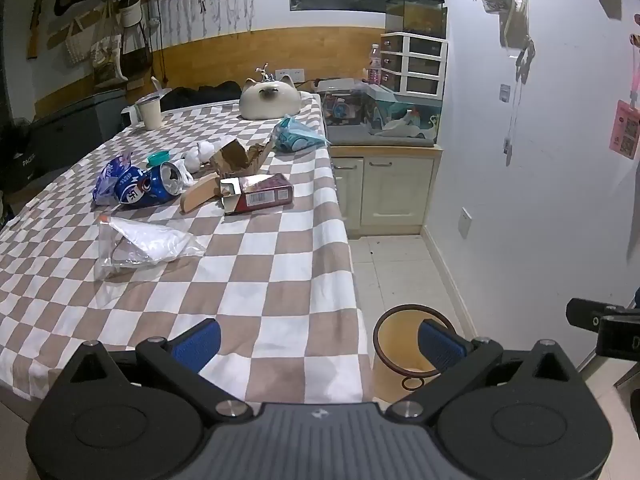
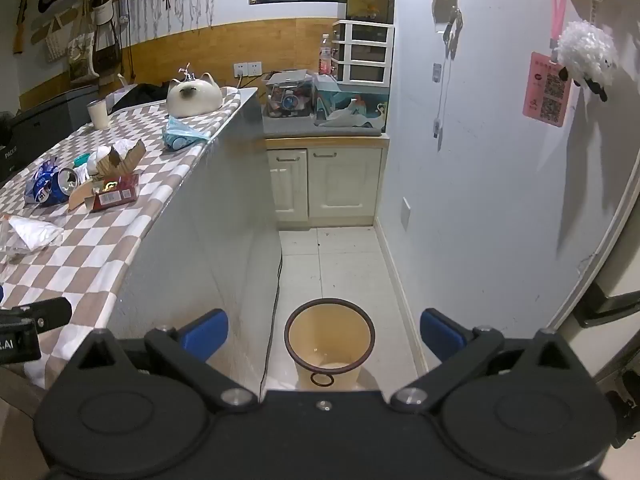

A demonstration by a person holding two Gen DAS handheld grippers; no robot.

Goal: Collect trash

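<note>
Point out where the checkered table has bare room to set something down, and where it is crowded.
Free: the near cloth between the clear plastic bag and the table edge, and the far strip between cup and cat figure. Crowded: the middle, around the crushed can, red carton and torn cardboard.

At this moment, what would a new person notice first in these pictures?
Probably the litter heaped on the checkered tablecloth: a crushed blue can, an open red carton beside it, and a clear plastic bag nearer the camera. Next, the yellow bin on the floor beside the table, between the open right gripper fingers in the right wrist view.
</note>
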